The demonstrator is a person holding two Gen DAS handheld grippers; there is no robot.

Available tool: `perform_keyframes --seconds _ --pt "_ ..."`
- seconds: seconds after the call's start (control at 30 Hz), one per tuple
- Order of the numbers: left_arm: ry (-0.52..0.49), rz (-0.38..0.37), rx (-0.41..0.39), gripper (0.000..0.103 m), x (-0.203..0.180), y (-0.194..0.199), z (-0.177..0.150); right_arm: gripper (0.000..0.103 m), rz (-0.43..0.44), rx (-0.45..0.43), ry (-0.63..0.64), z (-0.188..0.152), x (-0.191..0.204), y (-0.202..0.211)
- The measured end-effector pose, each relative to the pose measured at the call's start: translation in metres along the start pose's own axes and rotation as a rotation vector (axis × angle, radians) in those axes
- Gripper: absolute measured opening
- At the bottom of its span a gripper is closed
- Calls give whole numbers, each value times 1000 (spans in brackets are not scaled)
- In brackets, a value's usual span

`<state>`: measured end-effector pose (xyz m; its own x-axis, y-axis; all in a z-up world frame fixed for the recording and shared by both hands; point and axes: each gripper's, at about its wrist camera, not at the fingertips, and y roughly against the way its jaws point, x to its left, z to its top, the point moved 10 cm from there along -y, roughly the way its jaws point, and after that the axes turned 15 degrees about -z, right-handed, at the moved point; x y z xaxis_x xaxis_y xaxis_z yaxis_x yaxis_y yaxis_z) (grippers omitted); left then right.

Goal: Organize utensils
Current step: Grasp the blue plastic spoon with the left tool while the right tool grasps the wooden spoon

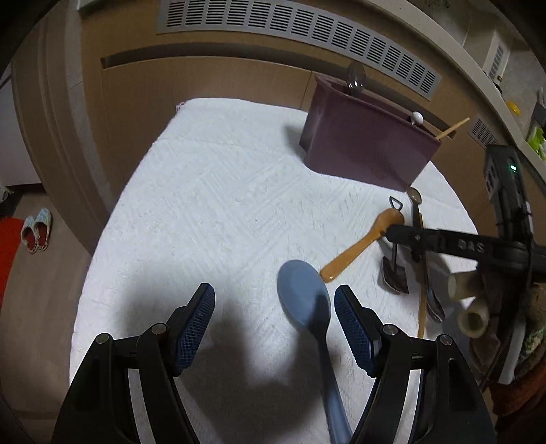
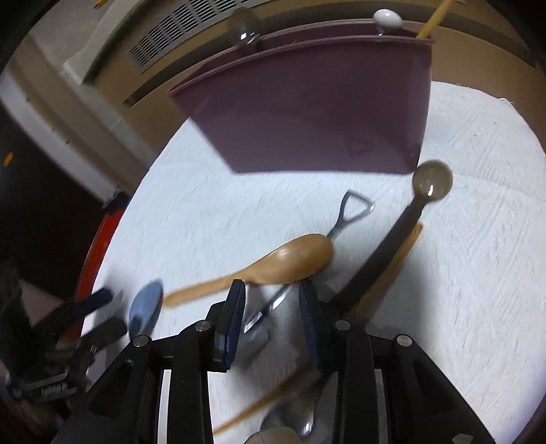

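Note:
My left gripper (image 1: 274,293) stands wide open over the white cloth. A blue spoon (image 1: 303,297) lies between its fingers, nearer the right one, untouched. My right gripper (image 2: 272,288) is partly open, low over a metal shovel-shaped spoon (image 2: 259,328) whose handle runs between its pads without being pressed. A wooden spoon (image 2: 293,259) lies just past its tips. A black-handled spoon (image 2: 431,179) and a chopstick (image 2: 392,266) lie to the right. The purple utensil holder (image 1: 368,143) stands behind, with a metal spoon (image 1: 356,77) and a chopstick (image 1: 454,128) in it.
The white textured cloth (image 1: 211,191) covers a round table whose edge curves close on the left. Behind it stands a brown cabinet with a grey vent grille (image 1: 290,30). Slippers (image 1: 36,230) lie on the floor at the left. A second chopstick (image 2: 269,399) lies under my right gripper.

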<state>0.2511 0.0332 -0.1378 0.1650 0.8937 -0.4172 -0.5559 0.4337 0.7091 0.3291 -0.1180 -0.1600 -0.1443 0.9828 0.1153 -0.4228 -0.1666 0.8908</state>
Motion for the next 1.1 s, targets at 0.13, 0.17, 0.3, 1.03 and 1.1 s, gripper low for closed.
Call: perform_keyframes --seconds 0.13,0.17,0.3,1.03,1.1 --pt "8 -3 7 73 4 -3 -4 45 -76 -41 -14 17 13 -8" --pt "11 -4 11 73 6 -4 -6 47 -107 -49 -11 20 19 -12" --pt "32 -9 23 73 11 -6 -12 55 -250 -93 64 29 37 -24" --pt "-9 -166 136 73 -49 -58 3 42 -240 -156 353 -19 -33 23" --pt "-51 -128 130 73 -49 -57 4 42 -243 -153 335 -18 -43 24"
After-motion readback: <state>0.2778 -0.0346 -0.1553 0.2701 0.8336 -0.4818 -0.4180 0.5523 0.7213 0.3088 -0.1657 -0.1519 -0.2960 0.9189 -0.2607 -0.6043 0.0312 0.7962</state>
